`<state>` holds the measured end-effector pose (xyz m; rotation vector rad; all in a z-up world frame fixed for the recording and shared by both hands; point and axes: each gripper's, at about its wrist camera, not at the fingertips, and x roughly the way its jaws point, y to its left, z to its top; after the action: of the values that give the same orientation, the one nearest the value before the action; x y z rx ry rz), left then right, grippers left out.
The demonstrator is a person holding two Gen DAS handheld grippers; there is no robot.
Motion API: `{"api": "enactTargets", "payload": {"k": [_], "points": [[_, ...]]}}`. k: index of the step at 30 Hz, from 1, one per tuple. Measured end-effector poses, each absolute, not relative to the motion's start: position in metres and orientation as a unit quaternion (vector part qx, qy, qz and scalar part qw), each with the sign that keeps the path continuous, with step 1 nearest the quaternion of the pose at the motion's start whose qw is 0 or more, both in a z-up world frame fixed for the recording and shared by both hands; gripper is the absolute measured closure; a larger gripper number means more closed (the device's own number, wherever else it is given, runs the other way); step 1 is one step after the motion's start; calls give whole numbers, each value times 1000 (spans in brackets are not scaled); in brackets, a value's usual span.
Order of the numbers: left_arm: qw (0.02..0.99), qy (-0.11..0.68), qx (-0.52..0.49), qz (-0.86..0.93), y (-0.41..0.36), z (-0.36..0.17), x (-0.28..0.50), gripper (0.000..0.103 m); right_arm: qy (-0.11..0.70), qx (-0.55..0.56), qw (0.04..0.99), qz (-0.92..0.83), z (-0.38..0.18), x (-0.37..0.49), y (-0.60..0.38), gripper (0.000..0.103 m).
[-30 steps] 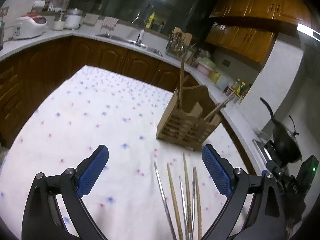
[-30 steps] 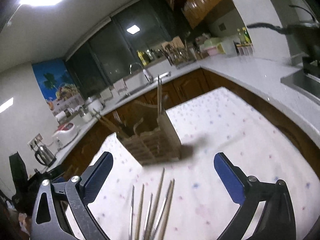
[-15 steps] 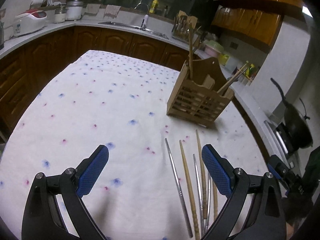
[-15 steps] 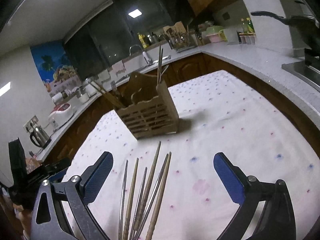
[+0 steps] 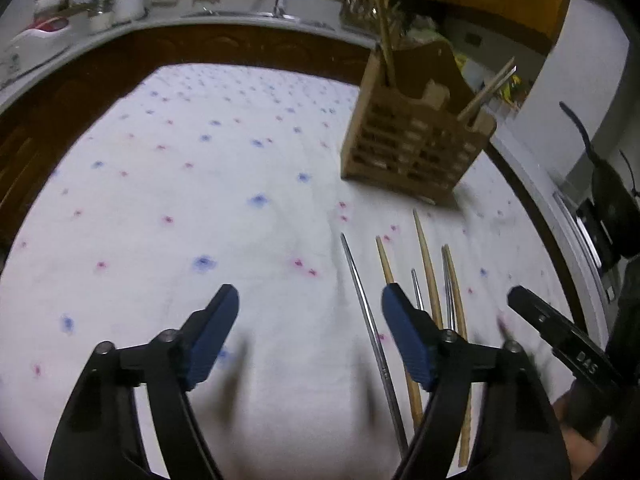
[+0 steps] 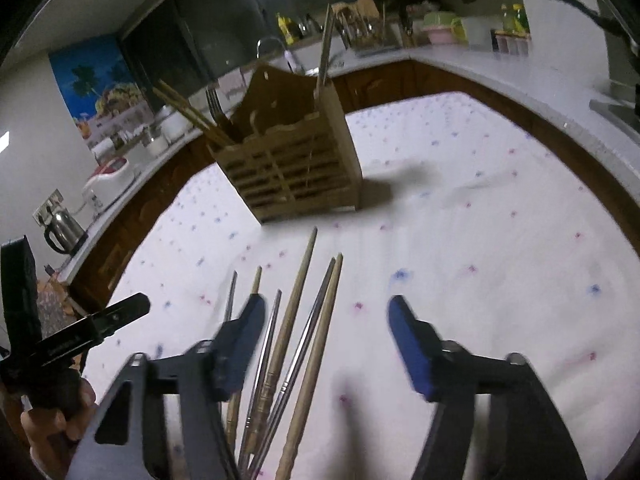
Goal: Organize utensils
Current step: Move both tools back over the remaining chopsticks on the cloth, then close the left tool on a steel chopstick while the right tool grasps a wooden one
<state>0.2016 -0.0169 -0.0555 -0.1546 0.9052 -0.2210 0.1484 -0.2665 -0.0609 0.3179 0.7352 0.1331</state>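
Several loose chopsticks, wooden point(image 5: 427, 264) and metal point(image 5: 362, 292), lie side by side on the flowered white cloth point(image 5: 200, 200). They also show in the right wrist view point(image 6: 296, 316). A slatted wooden utensil holder point(image 5: 412, 148) point(image 6: 292, 164) stands beyond them with chopsticks and a fork in it. My left gripper point(image 5: 310, 308) is open and empty, low over the cloth, with its right finger over the chopsticks. My right gripper point(image 6: 326, 320) is open and empty, with its left finger over the same bundle.
A white counter point(image 5: 240, 20) with a sink and faucet point(image 5: 282, 2) curves around the table. A rice cooker point(image 6: 112, 178) and a kettle point(image 6: 62, 228) stand on it. A black wok point(image 5: 612, 200) sits on the stove at the right.
Both grippers have dropped toward the cloth and tilted down onto the loose chopsticks. Their jaws stand narrower than before. The holder and chopsticks have not moved.
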Motion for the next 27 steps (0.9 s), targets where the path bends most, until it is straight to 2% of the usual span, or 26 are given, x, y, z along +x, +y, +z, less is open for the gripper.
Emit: {"api": "enactTargets", "payload": {"k": [10, 14, 17, 19, 27], "points": [[873, 468, -51, -127, -45, -71, 234, 58, 385, 147, 907, 83, -69, 197, -255, 69], [866, 479, -49, -132, -54, -77, 250, 62, 392, 145, 904, 91, -71, 220, -251, 72], [857, 493, -47, -139, -60, -86, 258, 73, 401, 139, 901, 94, -74, 236, -247, 74], [850, 506, -41, -144, -64, -95, 261, 84, 405, 134, 899, 96, -76, 244, -243, 75], [861, 489, 27, -138, -79, -95, 260, 89, 447, 93, 884, 99, -100, 275, -221, 77]]}}
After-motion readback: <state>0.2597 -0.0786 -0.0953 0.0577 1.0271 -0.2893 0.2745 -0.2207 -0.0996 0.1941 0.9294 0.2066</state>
